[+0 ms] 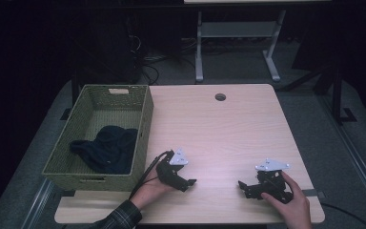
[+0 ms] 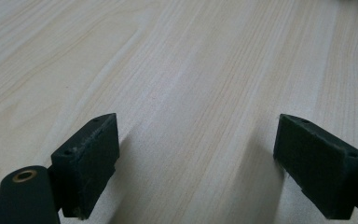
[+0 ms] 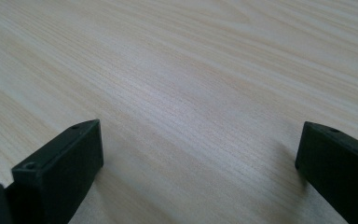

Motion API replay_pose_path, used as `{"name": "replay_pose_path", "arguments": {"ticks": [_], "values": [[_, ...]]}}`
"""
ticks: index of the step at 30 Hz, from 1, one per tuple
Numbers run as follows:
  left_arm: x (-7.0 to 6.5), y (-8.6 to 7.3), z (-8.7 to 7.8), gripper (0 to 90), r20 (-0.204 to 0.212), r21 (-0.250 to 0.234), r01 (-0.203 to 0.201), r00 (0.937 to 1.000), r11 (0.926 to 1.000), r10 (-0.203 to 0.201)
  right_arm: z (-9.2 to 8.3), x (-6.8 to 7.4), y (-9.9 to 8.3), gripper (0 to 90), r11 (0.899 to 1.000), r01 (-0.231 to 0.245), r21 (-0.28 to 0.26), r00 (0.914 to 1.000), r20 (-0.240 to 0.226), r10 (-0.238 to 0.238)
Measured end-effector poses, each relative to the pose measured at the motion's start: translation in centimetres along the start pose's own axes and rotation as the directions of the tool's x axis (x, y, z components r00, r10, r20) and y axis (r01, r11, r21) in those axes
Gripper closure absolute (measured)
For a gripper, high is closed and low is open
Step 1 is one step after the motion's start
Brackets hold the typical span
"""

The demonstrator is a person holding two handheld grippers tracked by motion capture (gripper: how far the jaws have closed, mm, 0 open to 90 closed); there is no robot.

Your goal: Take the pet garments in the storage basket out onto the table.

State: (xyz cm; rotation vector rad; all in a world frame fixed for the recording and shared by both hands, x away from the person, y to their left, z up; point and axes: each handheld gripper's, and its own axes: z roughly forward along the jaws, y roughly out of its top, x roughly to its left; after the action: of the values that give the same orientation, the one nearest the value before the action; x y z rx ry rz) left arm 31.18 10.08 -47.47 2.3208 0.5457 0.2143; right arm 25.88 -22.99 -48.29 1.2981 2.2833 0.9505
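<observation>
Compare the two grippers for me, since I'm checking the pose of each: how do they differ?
The left gripper sits close beside the woven basket, held from below by the left hand; the right gripper sits toward the table's right edge, with the right hand gripping it from the right. The left one points right, the right one points left. Both are open, empty and low over bare wood.

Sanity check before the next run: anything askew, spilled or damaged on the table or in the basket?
Nothing stands out. The woven basket sits square at the table's left edge, with dark clothing bunched inside it. The left gripper and right gripper rest on bare wood, jaws open and holding nothing. No spills or damage visible.
</observation>
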Motion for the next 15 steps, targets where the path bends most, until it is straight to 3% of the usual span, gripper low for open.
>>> {"name": "replay_pose_path", "arguments": {"ticks": [15], "values": [[0.38, 0.37, -0.78, 13.8, -0.026, 0.007, 0.006, 0.9997, 1.0000, -0.006, 0.00, 0.00, 0.00, 0.5, 1.000, 0.000, 0.000, 1.0000, 0.000, 0.000]]}}
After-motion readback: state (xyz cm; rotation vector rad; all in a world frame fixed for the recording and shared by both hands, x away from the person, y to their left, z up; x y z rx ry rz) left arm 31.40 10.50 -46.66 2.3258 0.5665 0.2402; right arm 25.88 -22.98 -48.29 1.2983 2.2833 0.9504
